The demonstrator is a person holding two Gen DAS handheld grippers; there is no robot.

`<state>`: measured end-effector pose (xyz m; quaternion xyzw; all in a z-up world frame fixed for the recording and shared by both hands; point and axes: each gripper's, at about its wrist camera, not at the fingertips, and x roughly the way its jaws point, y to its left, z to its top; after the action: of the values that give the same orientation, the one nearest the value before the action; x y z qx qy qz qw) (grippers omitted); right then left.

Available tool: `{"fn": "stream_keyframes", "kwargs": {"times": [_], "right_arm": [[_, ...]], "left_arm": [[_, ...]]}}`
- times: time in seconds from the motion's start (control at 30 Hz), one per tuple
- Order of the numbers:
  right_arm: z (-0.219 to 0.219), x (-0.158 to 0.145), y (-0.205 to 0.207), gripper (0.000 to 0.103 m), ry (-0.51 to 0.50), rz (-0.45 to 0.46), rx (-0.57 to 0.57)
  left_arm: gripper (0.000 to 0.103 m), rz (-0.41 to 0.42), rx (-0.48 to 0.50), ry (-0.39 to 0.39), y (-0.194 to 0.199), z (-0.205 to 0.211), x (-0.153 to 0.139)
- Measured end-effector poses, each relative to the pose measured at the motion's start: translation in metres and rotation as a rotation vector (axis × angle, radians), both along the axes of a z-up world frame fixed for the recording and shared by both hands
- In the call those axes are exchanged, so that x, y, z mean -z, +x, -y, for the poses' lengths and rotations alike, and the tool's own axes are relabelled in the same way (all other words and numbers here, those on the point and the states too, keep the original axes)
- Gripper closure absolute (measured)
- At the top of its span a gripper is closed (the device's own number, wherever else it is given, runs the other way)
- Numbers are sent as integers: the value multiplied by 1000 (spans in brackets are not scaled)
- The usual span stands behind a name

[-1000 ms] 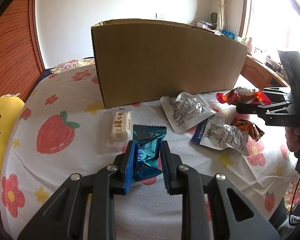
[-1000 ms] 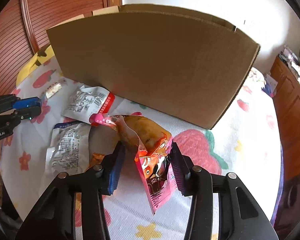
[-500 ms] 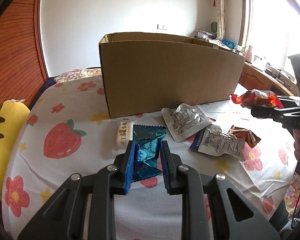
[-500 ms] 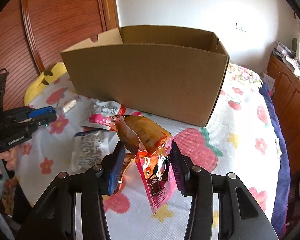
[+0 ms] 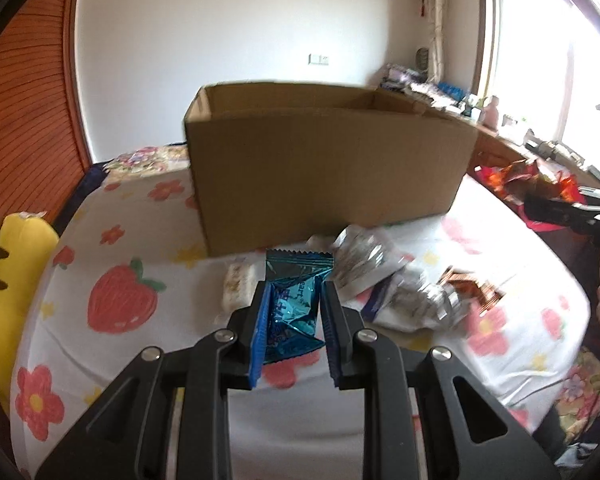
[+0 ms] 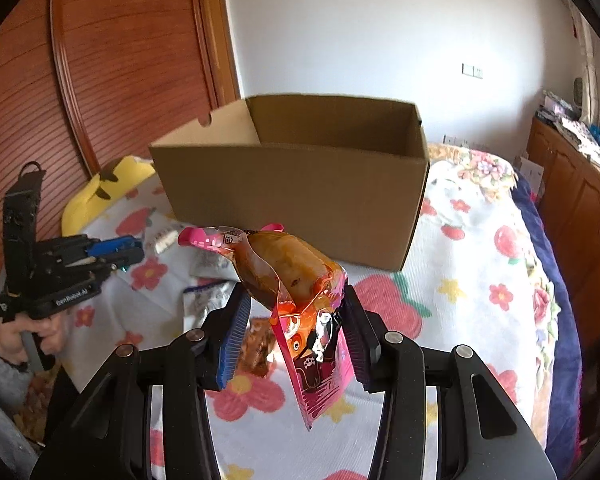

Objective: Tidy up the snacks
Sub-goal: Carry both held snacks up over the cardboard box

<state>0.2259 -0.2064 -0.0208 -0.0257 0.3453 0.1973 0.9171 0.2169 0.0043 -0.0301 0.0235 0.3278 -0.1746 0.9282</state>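
Note:
My left gripper (image 5: 295,292) is shut on a crumpled blue foil packet (image 5: 290,312) and holds it above the flowered cloth, short of the open cardboard box (image 5: 328,172). My right gripper (image 6: 296,292) is shut on a pink and orange snack pouch (image 6: 296,280), lifted in front of the box (image 6: 300,184), whose bare inside walls show. Each gripper shows in the other's view: the right gripper (image 5: 560,208) at the far right with its pouch (image 5: 528,176), the left gripper (image 6: 116,252) at the far left.
On the cloth before the box lie a white candy (image 5: 238,288), two silver packets (image 5: 364,256) (image 5: 416,304) and a brown wrapper (image 5: 472,292). A yellow plush (image 6: 100,188) sits at the left edge. A wooden cabinet (image 6: 580,208) stands to the right. A hand (image 6: 40,336) grips the left handle.
Both grippers have risen with their packets still held. The box's open top and inside have come into sight in both views.

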Motion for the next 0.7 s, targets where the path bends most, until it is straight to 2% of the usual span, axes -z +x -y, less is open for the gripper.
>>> {"fn": "stream_keyframes", "kwargs": {"times": [0.37,0.7], "right_arm": [[-11,-37,16,57,27,75,-40],[-20,-59,50,57,59,135,-61]], "left_arm": [[81,97,55,-15,22,21,-63],[81,131,47,-1,64,30,-77]]}}
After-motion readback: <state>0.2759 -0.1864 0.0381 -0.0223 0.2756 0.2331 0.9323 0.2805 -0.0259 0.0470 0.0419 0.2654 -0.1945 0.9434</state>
